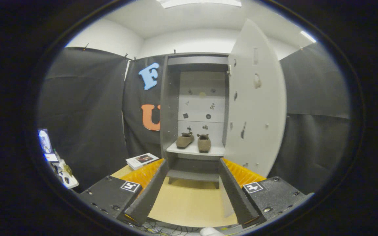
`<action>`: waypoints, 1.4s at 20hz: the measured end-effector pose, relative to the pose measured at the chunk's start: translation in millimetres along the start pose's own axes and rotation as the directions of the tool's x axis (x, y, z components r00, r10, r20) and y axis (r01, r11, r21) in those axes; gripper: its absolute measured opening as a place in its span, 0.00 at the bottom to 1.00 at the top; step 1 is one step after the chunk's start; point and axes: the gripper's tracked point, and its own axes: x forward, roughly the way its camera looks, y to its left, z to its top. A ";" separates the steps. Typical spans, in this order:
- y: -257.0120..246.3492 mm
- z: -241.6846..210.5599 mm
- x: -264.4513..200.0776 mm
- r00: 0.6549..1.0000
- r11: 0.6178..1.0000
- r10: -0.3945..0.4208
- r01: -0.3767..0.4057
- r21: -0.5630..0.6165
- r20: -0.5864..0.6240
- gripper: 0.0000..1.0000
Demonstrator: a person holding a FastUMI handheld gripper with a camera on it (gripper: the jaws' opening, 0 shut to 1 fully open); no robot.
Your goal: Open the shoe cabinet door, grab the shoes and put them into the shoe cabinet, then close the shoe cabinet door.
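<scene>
The jaws (193,188) stand wide apart, holding nothing. Well beyond them, two brown suede shoes (194,141) sit on the pale grey shoe cabinet's shelf (195,150), its white door (258,98) swung open.

Black cloth (87,108) drapes the booth's sides beneath white walls (189,41); a ceiling light (199,2) glows above a tan floor (192,200).

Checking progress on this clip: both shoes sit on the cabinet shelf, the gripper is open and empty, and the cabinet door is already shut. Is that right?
Not quite: the door is wide open, swung out to the right of the cabinet, as the gripper view shows. The rest stands: both shoes sit side by side on the shelf, and the gripper is open and empty, well short of them.
</scene>
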 end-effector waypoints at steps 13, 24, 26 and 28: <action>-209.3 31.1 -4.5 0.997 0.994 -0.073 0.070 0.089 0.036 1.00; -202.2 43.4 50.3 0.994 0.993 0.097 -0.100 0.059 0.047 0.98; -200.5 46.1 51.1 0.995 0.996 0.086 -0.088 0.030 0.049 0.96; -193.5 42.2 52.7 0.996 0.996 0.074 -0.076 0.046 0.046 0.95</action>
